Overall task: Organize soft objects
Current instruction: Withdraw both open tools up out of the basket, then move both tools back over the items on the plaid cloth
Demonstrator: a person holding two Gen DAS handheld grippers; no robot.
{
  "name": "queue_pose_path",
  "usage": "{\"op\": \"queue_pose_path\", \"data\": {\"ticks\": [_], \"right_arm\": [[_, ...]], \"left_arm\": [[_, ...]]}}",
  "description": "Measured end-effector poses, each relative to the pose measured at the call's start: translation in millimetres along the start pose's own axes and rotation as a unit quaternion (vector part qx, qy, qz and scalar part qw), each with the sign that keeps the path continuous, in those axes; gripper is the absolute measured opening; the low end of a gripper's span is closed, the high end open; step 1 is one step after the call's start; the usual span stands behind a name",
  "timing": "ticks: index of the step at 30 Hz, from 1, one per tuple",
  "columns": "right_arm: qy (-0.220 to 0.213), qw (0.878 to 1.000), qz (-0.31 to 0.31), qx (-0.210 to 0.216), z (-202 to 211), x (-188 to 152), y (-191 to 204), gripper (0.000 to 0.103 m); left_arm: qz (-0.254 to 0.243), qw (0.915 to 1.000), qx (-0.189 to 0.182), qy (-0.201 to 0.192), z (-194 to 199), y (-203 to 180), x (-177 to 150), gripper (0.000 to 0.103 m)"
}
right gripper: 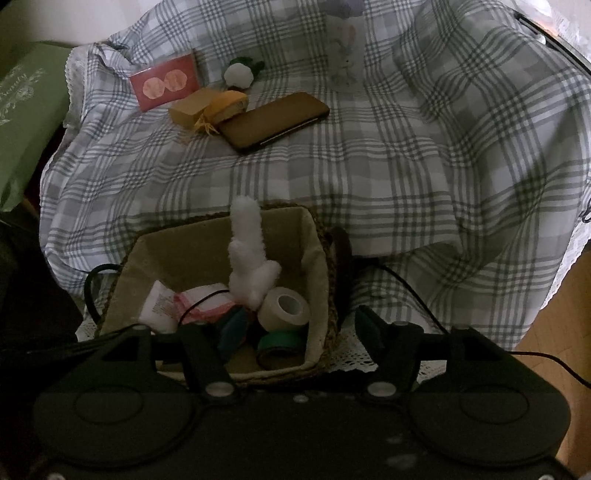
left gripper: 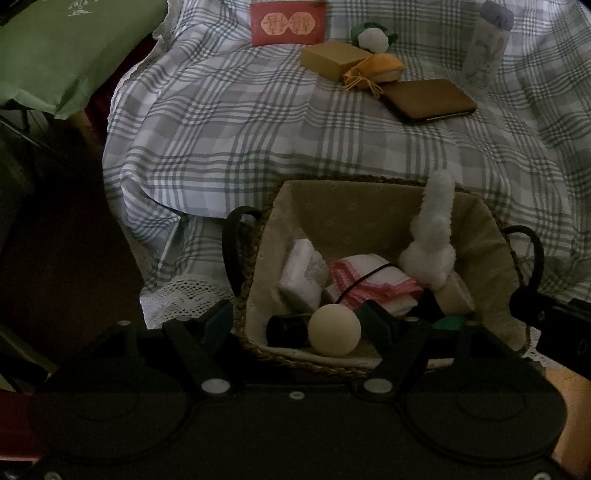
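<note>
A woven basket [left gripper: 369, 206] with a beige lining stands at the near edge of the plaid cloth. It holds a white fluffy plush [left gripper: 432, 243], a folded white cloth [left gripper: 303, 277], a pink-striped cloth [left gripper: 365, 280], a cream ball [left gripper: 334, 330] and a black cylinder [left gripper: 286, 330]. My left gripper [left gripper: 297, 317] hangs open over the basket's near rim; the ball lies between its fingers, apart from the pads. My right gripper [right gripper: 301, 325] is open too and straddles the right wall of the basket [right gripper: 317, 258]. Between its fingers are a beige tape roll [right gripper: 284, 308] and a green tape roll [right gripper: 282, 341].
Further back on the plaid cloth [left gripper: 221, 147] lie a red packet [left gripper: 288, 24], a tan box [left gripper: 332, 59], a yellow pouch [left gripper: 376, 70], a brown flat case [left gripper: 432, 99], a white-and-green plush [left gripper: 373, 38] and an upright bottle [left gripper: 487, 44]. A green bag [left gripper: 62, 51] is at far left.
</note>
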State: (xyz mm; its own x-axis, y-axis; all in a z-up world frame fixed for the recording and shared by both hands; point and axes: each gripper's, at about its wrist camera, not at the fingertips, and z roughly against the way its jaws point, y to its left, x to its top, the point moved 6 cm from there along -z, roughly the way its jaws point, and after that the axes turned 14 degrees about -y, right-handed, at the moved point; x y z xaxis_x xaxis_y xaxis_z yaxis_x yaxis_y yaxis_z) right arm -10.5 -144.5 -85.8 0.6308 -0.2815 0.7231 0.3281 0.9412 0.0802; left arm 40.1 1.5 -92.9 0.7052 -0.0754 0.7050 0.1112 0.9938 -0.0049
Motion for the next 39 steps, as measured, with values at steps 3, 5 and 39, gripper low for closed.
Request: {"op": "queue_pose_path", "data": {"ticks": [3,5,39], "right_arm": [[0.001,1.000,0.005,0.001,-1,-1,3,0.066],[0.002,1.000,0.008,0.003,-2,-1,5,0.067],[0.040,0.999,0.003,0.011,-71,46,18,0.071]], "left_arm": [[0.000,1.0000,0.003,-0.001,-1,1,0,0.073],[-0.002,1.0000,0.005,0.000,-2,1,1,0.073],[-0.023,0.9991,0.026,0.023,-63,0,59,0.077]]}}
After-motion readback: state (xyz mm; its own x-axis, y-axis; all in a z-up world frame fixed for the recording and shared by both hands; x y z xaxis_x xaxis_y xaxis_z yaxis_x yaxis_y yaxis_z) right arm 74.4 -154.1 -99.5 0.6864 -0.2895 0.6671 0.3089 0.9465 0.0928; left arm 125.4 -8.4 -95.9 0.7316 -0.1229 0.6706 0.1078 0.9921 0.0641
